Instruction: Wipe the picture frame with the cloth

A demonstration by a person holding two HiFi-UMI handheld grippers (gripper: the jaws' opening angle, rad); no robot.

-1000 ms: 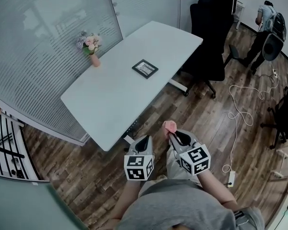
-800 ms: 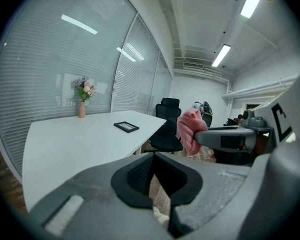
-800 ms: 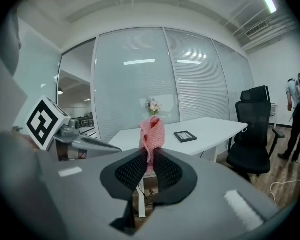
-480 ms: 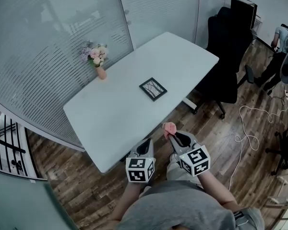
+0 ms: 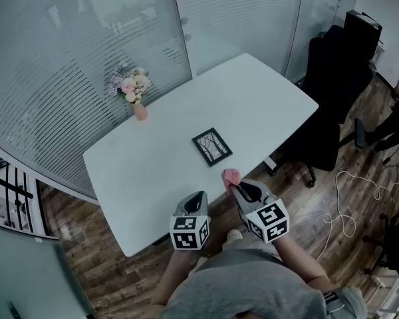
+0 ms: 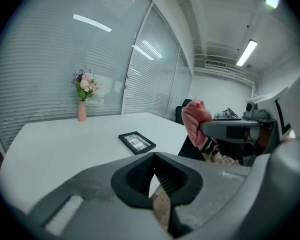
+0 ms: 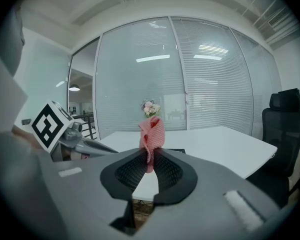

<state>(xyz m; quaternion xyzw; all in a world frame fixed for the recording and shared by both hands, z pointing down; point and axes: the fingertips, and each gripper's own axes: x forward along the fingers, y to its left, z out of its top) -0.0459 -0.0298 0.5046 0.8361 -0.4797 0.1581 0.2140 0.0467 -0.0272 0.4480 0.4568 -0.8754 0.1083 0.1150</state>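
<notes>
The cloth (image 5: pixel 231 176) is showing pink, faintly checked. The picture frame (image 5: pixel 212 147) is showing a black border around a pale print. The surface (image 5: pixel 153 171) is looking plain white. The left tool (image 5: pixel 198 195) and right tool (image 5: pixel 234 187) are showing grey bodies, black pads and black-and-white square-patterned cubes. Beyond the frame, a salmon vase (image 5: pixel 139 111) is carrying pink and lilac flowers (image 5: pixel 130 83).
</notes>
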